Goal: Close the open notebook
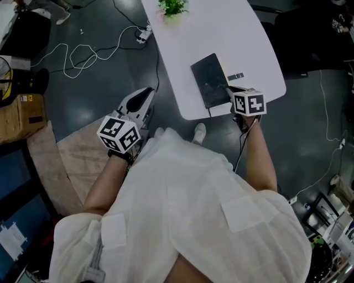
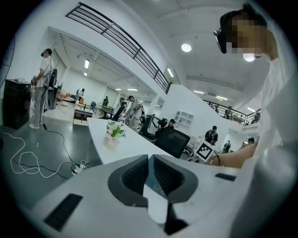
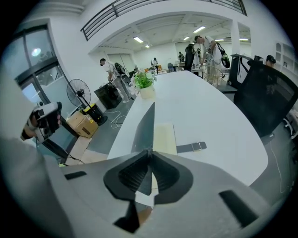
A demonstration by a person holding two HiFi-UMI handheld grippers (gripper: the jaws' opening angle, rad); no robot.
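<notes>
A notebook (image 1: 209, 77) with a dark cover lies near the front edge of the white table (image 1: 221, 27). In the right gripper view its cover (image 3: 145, 130) stands raised, seen almost edge-on, with a cream page (image 3: 165, 138) bare to its right. My right gripper (image 3: 149, 152) is at the notebook's near right corner (image 1: 231, 91), its jaws closed on the lower edge of that cover. A grey strap with a buckle (image 3: 191, 148) lies on the table beside the page. My left gripper (image 1: 145, 97) hangs left of the table over the floor, shut and holding nothing (image 2: 149, 157).
A small potted plant (image 1: 172, 8) stands at the table's far end. White cables (image 1: 83, 55) lie on the floor to the left, with a cardboard box (image 1: 22, 116) beyond them. A black office chair (image 3: 267, 102) stands at the table's right side. Several people stand far off.
</notes>
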